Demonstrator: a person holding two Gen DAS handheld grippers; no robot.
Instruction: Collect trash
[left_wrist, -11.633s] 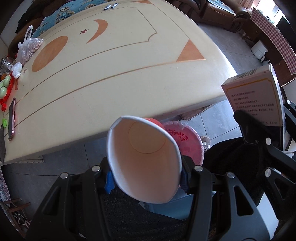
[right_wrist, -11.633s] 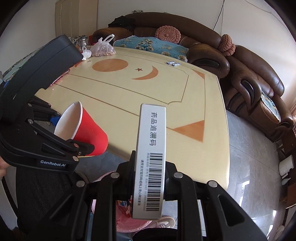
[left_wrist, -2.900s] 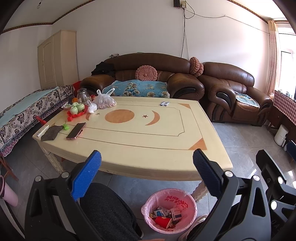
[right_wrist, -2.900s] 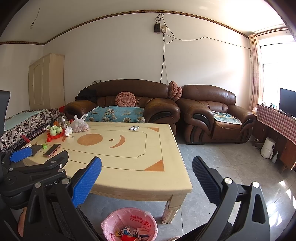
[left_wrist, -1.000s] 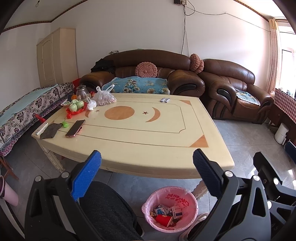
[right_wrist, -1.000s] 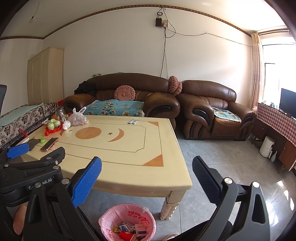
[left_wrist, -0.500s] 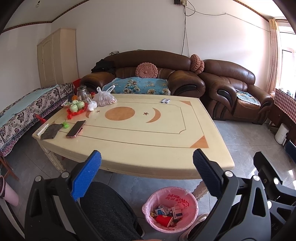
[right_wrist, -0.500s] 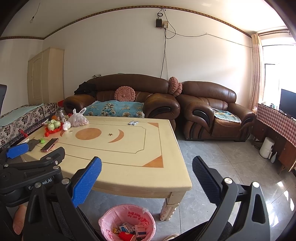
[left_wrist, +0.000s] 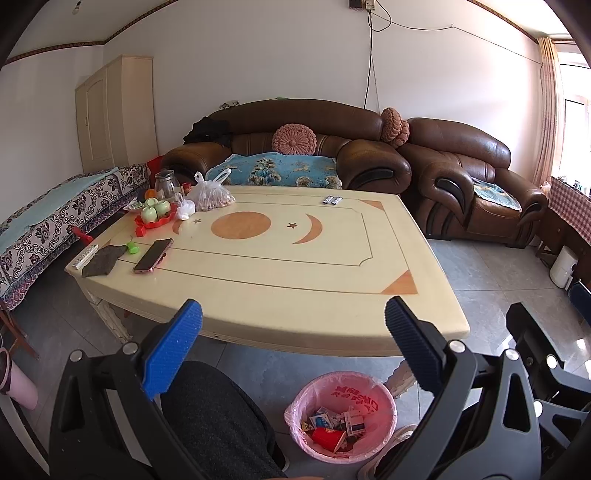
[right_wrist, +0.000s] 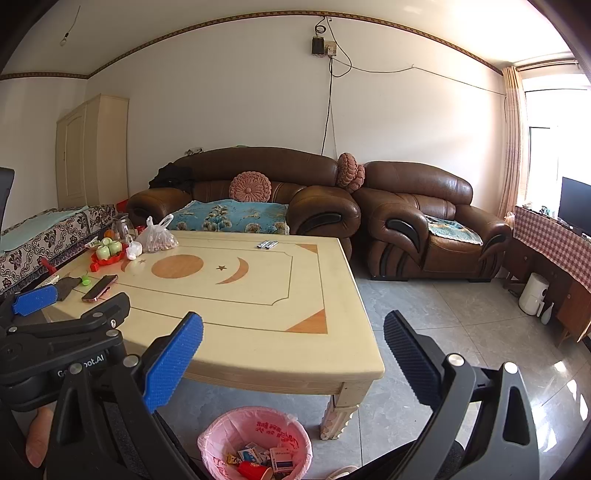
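A pink-lined trash bin (left_wrist: 376, 395) stands on the floor at the table's near edge; it also shows in the right wrist view (right_wrist: 221, 432). Inside lie a red cup (left_wrist: 328, 437) and several small boxes (left_wrist: 354, 421). My left gripper (left_wrist: 291, 343) is open and empty, held above and in front of the bin. My right gripper (right_wrist: 291, 347) is open and empty, beside the left one, whose body (right_wrist: 55, 350) shows at the left.
The cream table (left_wrist: 280, 266) holds a phone (left_wrist: 153, 255), a dark cloth (left_wrist: 101, 260), a red tray with green cups (left_wrist: 153, 214), a plastic bag (left_wrist: 212, 195) and two small packets (left_wrist: 331, 199). Brown sofas (left_wrist: 295, 147) stand behind. My knee (left_wrist: 218, 421) is below.
Since 11.6 s ago the cup and the box have left my grippers and lie in the bin. In the last second the views barely shift.
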